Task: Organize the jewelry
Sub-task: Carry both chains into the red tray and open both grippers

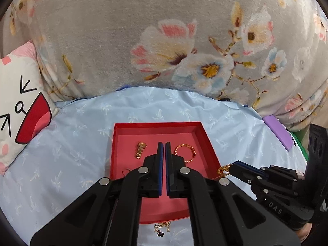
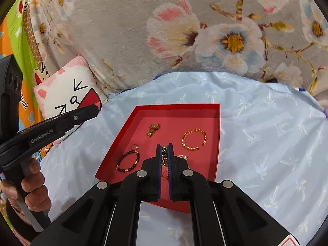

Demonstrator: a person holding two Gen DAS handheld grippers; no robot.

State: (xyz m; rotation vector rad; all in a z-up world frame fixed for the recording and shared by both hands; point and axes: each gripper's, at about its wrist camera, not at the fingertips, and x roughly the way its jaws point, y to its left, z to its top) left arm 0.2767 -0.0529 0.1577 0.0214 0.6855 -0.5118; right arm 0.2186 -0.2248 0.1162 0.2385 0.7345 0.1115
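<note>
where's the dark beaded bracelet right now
In the right wrist view, the dark beaded bracelet lies in the red tray's left half, left of the right tongs.

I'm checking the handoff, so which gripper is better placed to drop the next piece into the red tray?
Right. The right gripper is already shut on a gold chain above the red tray. The left gripper is shut with nothing between its fingers.

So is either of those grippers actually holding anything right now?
Yes. The right gripper is shut on a gold chain, pinched near one end by the fingertips, over the red tray. The left gripper is shut and empty.
</note>
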